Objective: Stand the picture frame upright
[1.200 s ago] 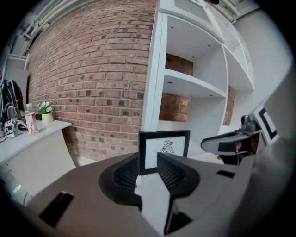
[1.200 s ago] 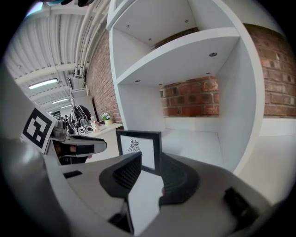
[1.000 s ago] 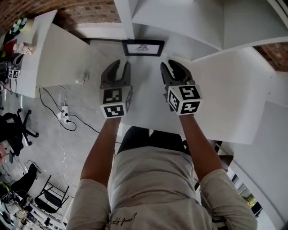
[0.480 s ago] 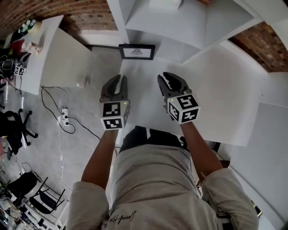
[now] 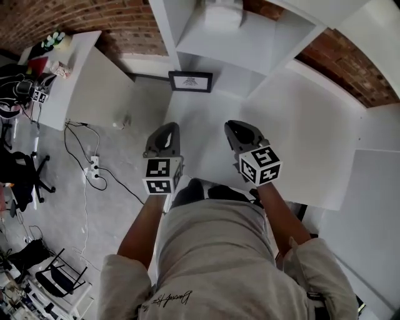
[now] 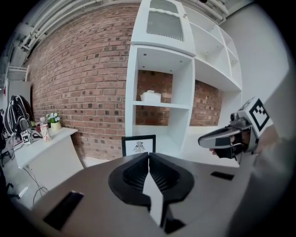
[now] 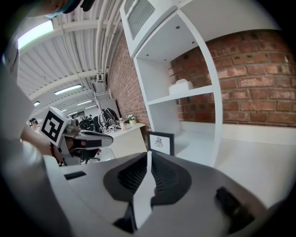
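Note:
The black picture frame (image 5: 190,81) stands upright at the far edge of the white table (image 5: 294,125), against the foot of the shelf unit. It also shows in the left gripper view as a frame (image 6: 138,146) and in the right gripper view as a frame (image 7: 161,142). My left gripper (image 5: 167,129) hangs well short of it, jaws shut and empty (image 6: 148,155). My right gripper (image 5: 241,129) is level with it on the right, also shut on nothing (image 7: 149,153). Neither touches the frame.
A white shelf unit (image 5: 250,37) rises behind the frame, with a white box (image 5: 223,11) on one shelf. A white side desk (image 5: 81,75) with bottles and flowers stands at the left. A power strip and cables (image 5: 94,167) lie on the floor below it.
Both grippers have drawn back from the frame toward the person's body. Their jaws, open a second ago, have closed with nothing in them.

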`<state>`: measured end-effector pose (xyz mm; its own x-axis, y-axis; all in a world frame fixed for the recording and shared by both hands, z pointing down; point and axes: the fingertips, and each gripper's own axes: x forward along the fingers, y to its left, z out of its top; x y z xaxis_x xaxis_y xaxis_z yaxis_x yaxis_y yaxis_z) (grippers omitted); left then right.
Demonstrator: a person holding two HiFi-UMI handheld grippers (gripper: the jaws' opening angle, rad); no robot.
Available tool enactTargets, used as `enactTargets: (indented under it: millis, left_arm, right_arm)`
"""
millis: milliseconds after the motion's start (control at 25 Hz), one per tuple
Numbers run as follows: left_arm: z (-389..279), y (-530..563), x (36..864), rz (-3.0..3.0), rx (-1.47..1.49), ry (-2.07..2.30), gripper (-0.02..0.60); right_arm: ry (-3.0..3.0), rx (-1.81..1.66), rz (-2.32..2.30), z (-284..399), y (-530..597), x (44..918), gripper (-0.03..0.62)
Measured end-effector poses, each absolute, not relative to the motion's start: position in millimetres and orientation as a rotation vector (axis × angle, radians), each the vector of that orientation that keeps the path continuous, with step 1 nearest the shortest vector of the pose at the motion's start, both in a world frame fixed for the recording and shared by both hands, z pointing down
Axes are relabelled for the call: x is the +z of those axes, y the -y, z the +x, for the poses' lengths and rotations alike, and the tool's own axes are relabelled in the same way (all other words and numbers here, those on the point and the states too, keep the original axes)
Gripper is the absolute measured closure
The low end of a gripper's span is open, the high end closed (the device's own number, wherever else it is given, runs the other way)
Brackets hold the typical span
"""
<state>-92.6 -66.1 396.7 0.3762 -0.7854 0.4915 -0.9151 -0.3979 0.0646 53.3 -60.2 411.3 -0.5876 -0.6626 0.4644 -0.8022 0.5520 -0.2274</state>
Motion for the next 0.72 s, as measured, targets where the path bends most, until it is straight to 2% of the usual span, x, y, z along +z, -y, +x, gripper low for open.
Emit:
enactTargets:
  millis: [720]
  left_arm:
    - [-57.7,12.0,375.9,2.355,0.563,1.402,0.566]
  right_arm:
    - [2.480,0.656,1.107,65.1,12.2,390.0,0.565]
